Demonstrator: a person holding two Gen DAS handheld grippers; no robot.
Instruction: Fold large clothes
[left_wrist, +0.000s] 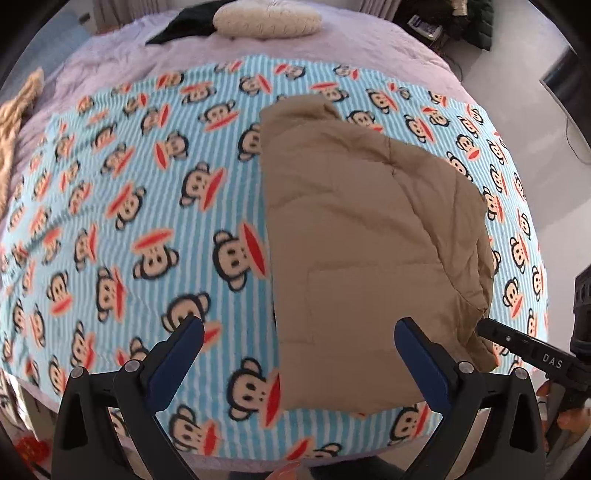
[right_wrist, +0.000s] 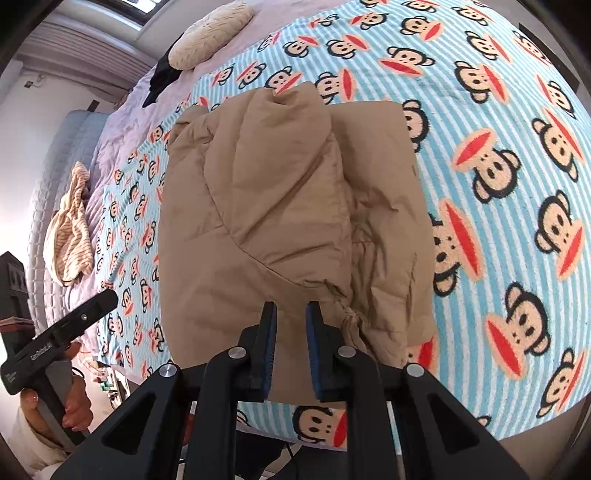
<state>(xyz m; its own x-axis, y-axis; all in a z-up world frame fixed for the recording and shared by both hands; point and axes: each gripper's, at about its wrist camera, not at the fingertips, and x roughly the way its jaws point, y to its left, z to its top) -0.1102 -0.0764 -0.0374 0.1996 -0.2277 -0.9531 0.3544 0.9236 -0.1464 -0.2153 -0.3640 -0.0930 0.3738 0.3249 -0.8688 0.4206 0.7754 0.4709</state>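
Nearest the lens: left gripper (left_wrist: 299, 334), jaws spread wide with nothing between them, hovering over the near edge of the bed above the near left corner of the tan puffer jacket (left_wrist: 369, 236). Right gripper (right_wrist: 291, 314) much narrower, jaws only a small gap apart, parked at the jacket's near hem beside the cinched drawstring bunch (right_wrist: 351, 317). Couldn't really tell whether any fabric was pinched in that gap; looked empty from the right wrist view.

Jacket itself lay already doubled over on the monkey-print fleece blanket (left_wrist: 129, 206), which covered most of the bed (left_wrist: 110, 55). Looked like a sleeve or hood panel folded on top, with a straight edge on its left side and a lumpier, rumpled right side.

Handling guess: soft, puffy, light for its bulk, probably springy enough to puff back open after a fold. Shell looked smooth and likely a bit slippery, so thin pinches might slide off. Best bet seemed a deep bite on the thick near hem or a quilted seam, one gripper per corner, rather than on the loose top layer. Drawstring knot could make a decent anchor too. Fleece underneath probably grabby, so lifting rather than dragging seemed wiser.

Also around: cream pillow (left_wrist: 266, 20), black garment (left_wrist: 184, 27), striped cloth (right_wrist: 70, 236) far off.
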